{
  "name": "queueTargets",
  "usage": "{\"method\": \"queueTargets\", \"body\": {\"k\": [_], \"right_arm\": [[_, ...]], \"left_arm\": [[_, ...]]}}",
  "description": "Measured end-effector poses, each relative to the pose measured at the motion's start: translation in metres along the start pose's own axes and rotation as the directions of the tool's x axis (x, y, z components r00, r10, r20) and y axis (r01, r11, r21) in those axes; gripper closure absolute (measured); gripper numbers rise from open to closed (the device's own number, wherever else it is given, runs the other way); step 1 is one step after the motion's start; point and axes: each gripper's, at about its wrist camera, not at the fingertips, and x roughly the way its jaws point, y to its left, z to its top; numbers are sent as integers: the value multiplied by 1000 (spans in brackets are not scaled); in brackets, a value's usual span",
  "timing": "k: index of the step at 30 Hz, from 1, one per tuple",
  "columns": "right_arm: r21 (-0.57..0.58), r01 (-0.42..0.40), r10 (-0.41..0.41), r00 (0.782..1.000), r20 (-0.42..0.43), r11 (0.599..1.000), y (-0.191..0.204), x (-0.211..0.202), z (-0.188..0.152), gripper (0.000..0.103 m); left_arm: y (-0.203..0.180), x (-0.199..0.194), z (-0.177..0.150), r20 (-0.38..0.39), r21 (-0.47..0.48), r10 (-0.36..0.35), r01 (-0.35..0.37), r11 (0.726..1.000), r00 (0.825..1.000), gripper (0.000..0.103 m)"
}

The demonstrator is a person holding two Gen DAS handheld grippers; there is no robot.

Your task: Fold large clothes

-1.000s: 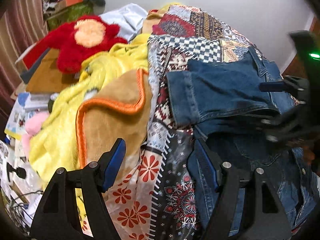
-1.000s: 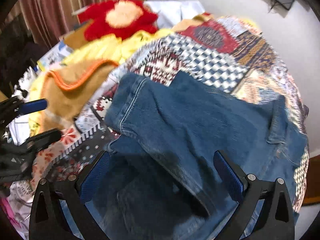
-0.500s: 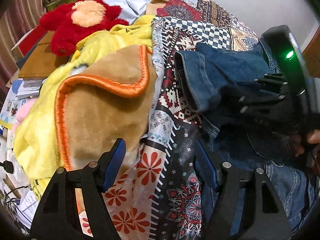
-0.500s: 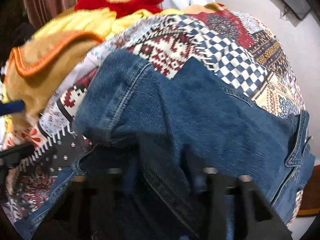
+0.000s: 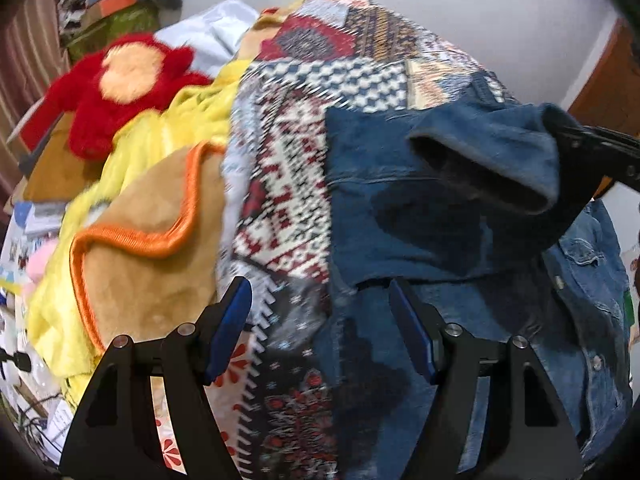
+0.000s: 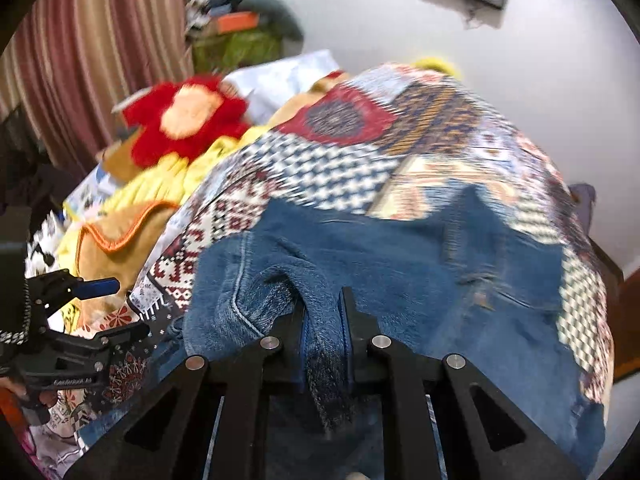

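Right gripper [image 6: 323, 320] has its jaws pinched tight on a fold of the denim jacket [image 6: 400, 264], the cloth squeezed into a narrow ridge between the blue pads, frayed edge hanging below them. From the left wrist view, that same gripper [image 5: 592, 148] pokes in at the right edge, mostly cut off by the frame, with the jacket's sleeve cuff [image 5: 492, 152] lifted off the patchwork quilt [image 5: 288, 152] and drooping open; the contact point itself is hidden behind the cuff.

Left gripper [image 5: 320, 332] hovers with jaws wide apart, nothing between them, just above where the jacket's left edge meets the quilt. The rest of the jacket lies spread across the quilt, chest pocket and buttons on its right side. The hem runs off the bottom of both views.

Left of the quilt: a tan blanket with orange trim [image 5: 152, 248], a yellow blanket [image 5: 168, 136] under it, and a red plush toy [image 5: 124, 88] beyond. Motion blur smears the quilt pattern and the clutter by the striped curtain [image 6: 100, 52].
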Motion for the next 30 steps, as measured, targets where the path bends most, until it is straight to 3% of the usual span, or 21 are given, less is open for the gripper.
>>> {"method": "queueTargets", "body": {"k": [7, 13, 16, 21, 24, 25, 28, 30], "right_arm": [[139, 40, -45, 999, 28, 989, -80, -50, -44, 93], [221, 125, -120, 992, -36, 967, -134, -57, -96, 93], [226, 181, -170, 983, -66, 957, -151, -62, -120, 93], [179, 236, -216, 968, -125, 955, -162, -72, -144, 92], [202, 217, -188, 971, -150, 955, -170, -75, -158, 92], [217, 209, -177, 972, -156, 953, -173, -76, -162, 92], [246, 197, -160, 974, -163, 949, -174, -78, -172, 92], [260, 188, -150, 976, -157, 947, -175, -82, -178, 92]], "left_arm": [[-38, 5, 10, -9, 45, -23, 23, 999, 1000, 33], [-75, 24, 16, -55, 67, -44, 47, 997, 998, 33], [-88, 28, 18, -82, 38, -116, 119, 992, 990, 33], [-118, 24, 24, -98, -19, -295, 295, 955, 950, 33], [-132, 36, 30, -121, -85, -396, 388, 918, 910, 33], [-135, 46, 32, -138, -129, -436, 420, 898, 889, 33], [-140, 67, 34, -158, -222, -505, 467, 856, 849, 33], [-142, 73, 39, -141, -255, -522, 479, 840, 841, 33]]}}
